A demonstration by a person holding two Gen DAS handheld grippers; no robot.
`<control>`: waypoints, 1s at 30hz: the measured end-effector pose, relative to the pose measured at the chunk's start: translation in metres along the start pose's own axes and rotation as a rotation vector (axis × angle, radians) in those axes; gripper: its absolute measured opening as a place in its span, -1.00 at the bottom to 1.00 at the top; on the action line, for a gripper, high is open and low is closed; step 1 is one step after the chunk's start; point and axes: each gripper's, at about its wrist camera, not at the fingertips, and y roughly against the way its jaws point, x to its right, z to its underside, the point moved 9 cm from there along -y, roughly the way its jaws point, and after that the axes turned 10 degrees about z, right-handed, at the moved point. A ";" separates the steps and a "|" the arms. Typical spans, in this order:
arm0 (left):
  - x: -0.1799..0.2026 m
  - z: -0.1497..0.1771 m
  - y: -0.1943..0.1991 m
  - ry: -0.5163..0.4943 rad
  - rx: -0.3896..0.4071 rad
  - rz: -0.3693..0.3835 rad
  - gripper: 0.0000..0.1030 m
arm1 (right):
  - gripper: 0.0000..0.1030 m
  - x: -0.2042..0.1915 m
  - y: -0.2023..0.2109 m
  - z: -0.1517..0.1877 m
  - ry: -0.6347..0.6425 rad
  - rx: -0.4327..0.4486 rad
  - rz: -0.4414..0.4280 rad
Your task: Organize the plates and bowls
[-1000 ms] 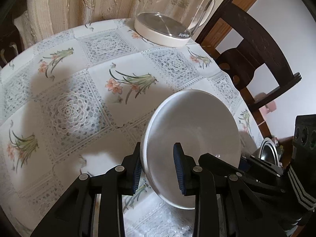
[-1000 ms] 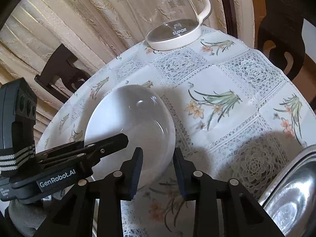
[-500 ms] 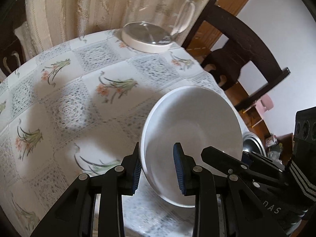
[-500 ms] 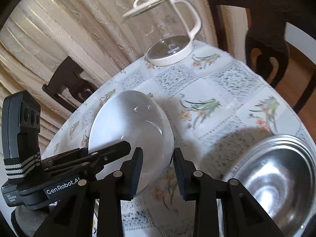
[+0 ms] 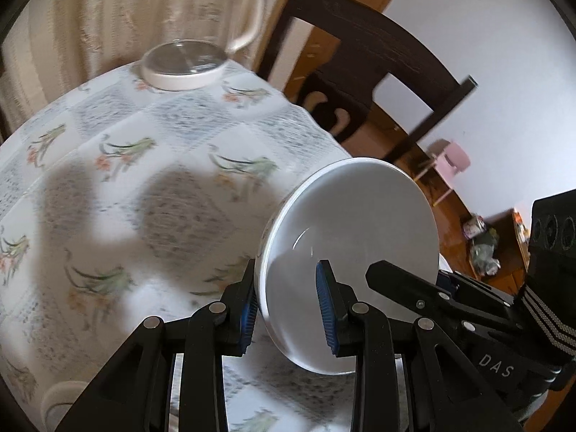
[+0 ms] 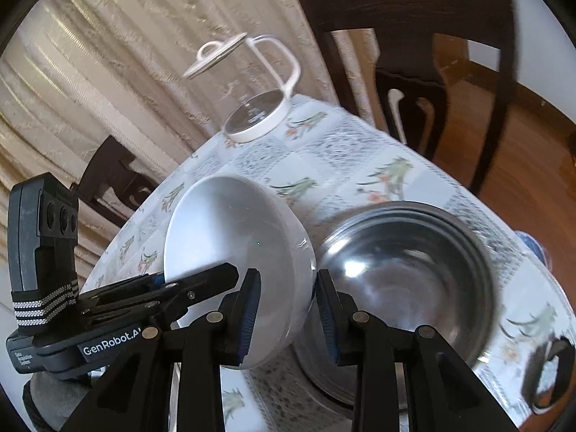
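The white bowl [image 6: 234, 248] has swung right, now just beside the steel bowl [image 6: 406, 280] and clear of the tablecloth [image 5: 144, 187]. Left gripper [image 5: 288, 309] and right gripper [image 6: 286, 313] each pinch its rim from opposite sides, jaws narrowed onto it.
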 end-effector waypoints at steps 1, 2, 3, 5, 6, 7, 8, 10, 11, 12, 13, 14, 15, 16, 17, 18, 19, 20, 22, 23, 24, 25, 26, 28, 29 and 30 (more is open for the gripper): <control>0.006 0.001 -0.003 -0.007 -0.005 0.005 -0.41 | -0.34 0.004 0.002 0.001 -0.006 0.003 0.002; 0.010 0.003 -0.006 -0.012 -0.010 0.009 -0.41 | -0.34 0.010 0.004 0.002 -0.013 0.005 0.006; 0.015 0.004 -0.010 -0.018 -0.017 0.013 -0.41 | -0.34 0.013 0.005 0.003 -0.017 0.006 0.010; 0.022 0.007 -0.016 -0.024 -0.029 0.022 -0.41 | -0.34 0.024 0.007 0.005 -0.031 0.007 0.023; 0.026 0.008 -0.020 -0.028 -0.035 0.026 -0.41 | -0.34 0.029 0.009 0.007 -0.038 0.006 0.026; 0.030 0.009 -0.024 -0.035 -0.042 0.029 -0.41 | -0.34 0.034 0.010 0.009 -0.048 0.004 0.029; 0.033 0.011 -0.027 -0.040 -0.047 0.031 -0.41 | -0.34 0.039 0.010 0.010 -0.058 0.004 0.032; 0.040 0.013 -0.034 -0.049 -0.058 0.039 -0.41 | -0.34 0.047 0.012 0.012 -0.072 0.007 0.038; 0.043 0.014 -0.037 -0.053 -0.062 0.042 -0.41 | -0.34 0.051 0.014 0.013 -0.077 0.008 0.041; 0.045 0.014 -0.040 -0.057 -0.067 0.044 -0.41 | -0.34 0.055 0.014 0.013 -0.082 0.009 0.044; 0.048 0.015 -0.044 -0.061 -0.073 0.046 -0.41 | -0.34 0.059 0.014 0.014 -0.088 0.008 0.047; 0.050 0.015 -0.048 -0.064 -0.079 0.047 -0.41 | -0.34 0.063 0.013 0.015 -0.096 0.005 0.049; 0.052 0.016 -0.052 -0.066 -0.084 0.047 -0.41 | -0.34 0.065 0.012 0.015 -0.101 0.002 0.050; 0.053 0.017 -0.056 -0.068 -0.090 0.047 -0.41 | -0.34 0.068 0.010 0.016 -0.106 -0.001 0.052; 0.054 0.018 -0.058 -0.070 -0.095 0.046 -0.41 | -0.34 0.070 0.009 0.017 -0.110 -0.004 0.055; 0.055 0.019 -0.061 -0.071 -0.100 0.045 -0.41 | -0.34 0.073 0.008 0.018 -0.114 -0.009 0.057; 0.055 0.020 -0.065 -0.072 -0.106 0.043 -0.41 | -0.34 0.075 0.007 0.019 -0.117 -0.012 0.057; 0.055 0.021 -0.067 -0.072 -0.110 0.041 -0.40 | -0.34 0.076 0.006 0.021 -0.119 -0.015 0.056; 0.054 0.023 -0.072 -0.073 -0.115 0.037 -0.40 | -0.34 0.078 0.005 0.022 -0.122 -0.020 0.052; 0.054 0.023 -0.072 -0.078 -0.114 0.034 -0.39 | -0.34 0.079 0.004 0.022 -0.124 -0.021 0.051; 0.054 0.022 -0.073 -0.082 -0.112 0.030 -0.39 | -0.34 0.080 0.004 0.022 -0.125 -0.024 0.051; 0.054 0.022 -0.073 -0.086 -0.109 0.026 -0.39 | -0.34 0.080 0.003 0.022 -0.124 -0.024 0.051; 0.054 0.022 -0.074 -0.090 -0.110 0.021 -0.39 | -0.34 0.080 0.003 0.022 -0.123 -0.024 0.051; 0.055 0.022 -0.074 -0.097 -0.111 0.022 -0.31 | -0.34 0.080 0.002 0.022 -0.122 -0.027 0.048; 0.056 0.022 -0.075 -0.100 -0.111 0.025 -0.19 | -0.34 0.079 0.002 0.023 -0.123 -0.028 0.046; 0.057 0.022 -0.075 -0.102 -0.112 0.031 -0.06 | -0.34 0.080 0.003 0.023 -0.125 -0.025 0.048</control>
